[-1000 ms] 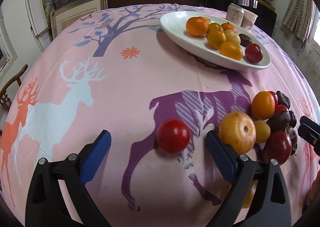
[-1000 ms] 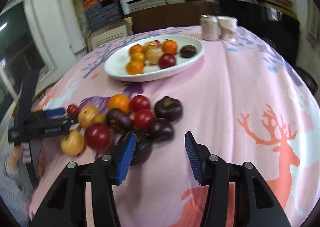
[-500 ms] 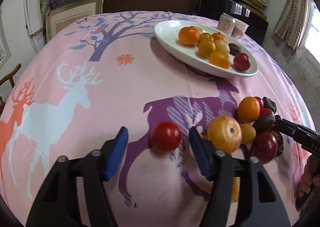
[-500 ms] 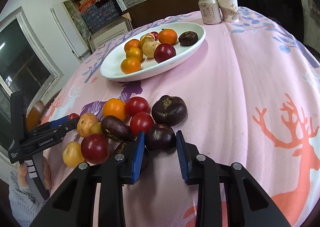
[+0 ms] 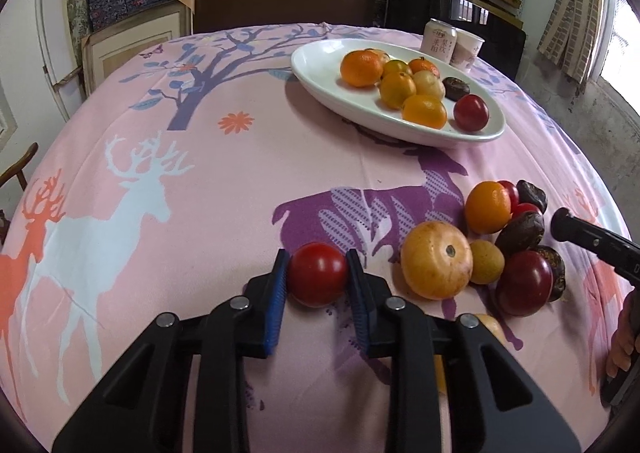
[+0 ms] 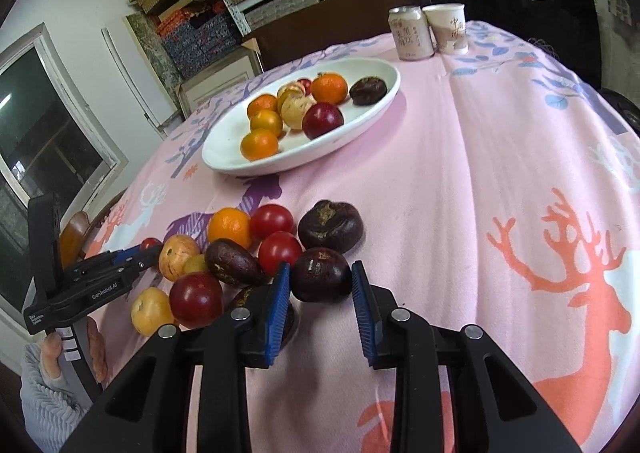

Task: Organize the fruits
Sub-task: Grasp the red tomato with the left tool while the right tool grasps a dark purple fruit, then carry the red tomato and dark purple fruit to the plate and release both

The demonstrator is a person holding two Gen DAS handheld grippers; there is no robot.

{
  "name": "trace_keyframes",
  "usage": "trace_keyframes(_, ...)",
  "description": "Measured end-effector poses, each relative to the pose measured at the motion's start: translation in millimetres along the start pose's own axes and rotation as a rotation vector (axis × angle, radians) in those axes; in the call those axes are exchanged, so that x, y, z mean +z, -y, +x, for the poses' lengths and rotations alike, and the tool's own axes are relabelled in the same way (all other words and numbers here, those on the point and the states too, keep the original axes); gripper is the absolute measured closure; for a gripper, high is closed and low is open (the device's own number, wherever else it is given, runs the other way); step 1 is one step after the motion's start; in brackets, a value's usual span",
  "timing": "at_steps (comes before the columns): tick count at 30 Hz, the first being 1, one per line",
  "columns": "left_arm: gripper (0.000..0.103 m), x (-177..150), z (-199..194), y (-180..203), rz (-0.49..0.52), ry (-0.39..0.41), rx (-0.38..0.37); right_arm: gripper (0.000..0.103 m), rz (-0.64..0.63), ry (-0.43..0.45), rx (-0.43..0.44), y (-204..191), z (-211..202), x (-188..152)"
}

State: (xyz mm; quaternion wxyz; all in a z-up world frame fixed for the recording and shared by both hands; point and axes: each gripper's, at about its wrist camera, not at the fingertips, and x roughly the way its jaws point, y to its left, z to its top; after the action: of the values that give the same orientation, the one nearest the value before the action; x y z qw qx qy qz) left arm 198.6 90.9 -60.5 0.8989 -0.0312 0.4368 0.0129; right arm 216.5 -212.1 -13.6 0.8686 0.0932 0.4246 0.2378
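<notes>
Red tomato point(image 5: 318, 274): on the pink cloth at the near edge of the bench, apart from the heap, clamped between the blue pads of the left tool point(image 5: 317, 281), whose jaws have just been closing onto it.
Dark fruit point(image 6: 321, 279): at the near side of the heap, squeezed between the pads of the right tool point(image 6: 321, 289), resting on the cloth.
Heap point(image 6: 224, 257): loose fruit at 3 o'clock of the tomato; a big yellow fruit point(image 5: 437, 260) nearest, an orange point(image 5: 487, 207) at its 1 o'clock, a dark red one point(image 5: 524, 283) at its 3 o'clock, more dark ones behind.
Plate point(image 5: 320, 73): white oval, at 12 to 1 o'clock from the heap, well apart; holds oranges, a pale fruit, a dark one and a red one.
Can point(image 6: 410, 33) and cup point(image 6: 450, 28): side by side, touching or nearly so, just past the plate at the far edge.
Cloth point(image 5: 224, 189): pink, printed with deer and a tree.
Hand point(image 6: 52, 349): grips the left tool's handle, grey sleeve below.
</notes>
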Motion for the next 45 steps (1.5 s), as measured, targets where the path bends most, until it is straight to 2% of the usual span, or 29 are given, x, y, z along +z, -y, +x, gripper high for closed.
trace_keyframes(4, 0.075, 3, -13, 0, -0.001, 0.046, -0.005, 0.072, -0.033, 0.049, -0.021, -6, -11, 0)
trace_keyframes(7, 0.075, 16, -19, 3, -0.004, 0.062, -0.043, 0.072, -0.039, 0.053, -0.008, -8, -13, 7)
trace_keyframes(12, 0.075, 64, -11, 21, 0.032, 0.086, -0.057, 0.072, -0.053, 0.061, 0.002, -13, -12, 52)
trace_keyframes(19, 0.075, 126, 40, 41, 0.029, 0.064, -0.089, 0.072, -0.036, 0.049, -0.031, -9, 39, 118)
trace_keyframes(23, 0.075, 138, 65, 35, 0.005, 0.04, -0.087, 0.07, 0.032, 0.044, -0.024, 8, 69, 137)
trace_keyframes(24, 0.065, 138, 68, 34, 0.005, 0.035, -0.091, 0.064, 0.062, 0.05, -0.013, 16, 73, 138)
trace_keyframes(25, 0.04, 138, 70, 34, 0.01, 0.032, -0.094, 0.057, 0.079, 0.05, -0.003, 21, 74, 137)
trace_keyframes(26, 0.029, 138, 70, 33, 0.016, 0.045, -0.093, 0.047, 0.09, 0.051, 0.011, 25, 75, 136)
trace_keyframes(27, 0.018, 137, 67, 33, 0.021, 0.07, -0.09, 0.046, 0.096, 0.06, 0.011, 28, 74, 135)
trace_keyframes(28, 0.013, 137, 65, 33, 0.021, 0.082, -0.081, 0.045, 0.107, 0.072, 0.008, 31, 73, 135)
trace_keyframes(33, 0.007, 133, 56, 35, 0.012, 0.099, -0.121, 0.03, 0.172, 0.105, 0.042, 42, 65, 129)
trace_keyframes(38, 0.004, 122, 48, 38, 0.022, 0.104, -0.096, 0.027, 0.19, 0.075, 0.036, 44, 66, 117)
trace_keyframes(41, 0.004, 115, 39, 39, 0.029, 0.115, -0.093, 0.024, 0.16, 0.075, 0.002, 38, 58, 107)
trace_keyframes(45, 0.004, 97, 24, 38, 0.059, 0.116, -0.077, 0.01, 0.149, 0.098, -0.041, 35, 38, 85)
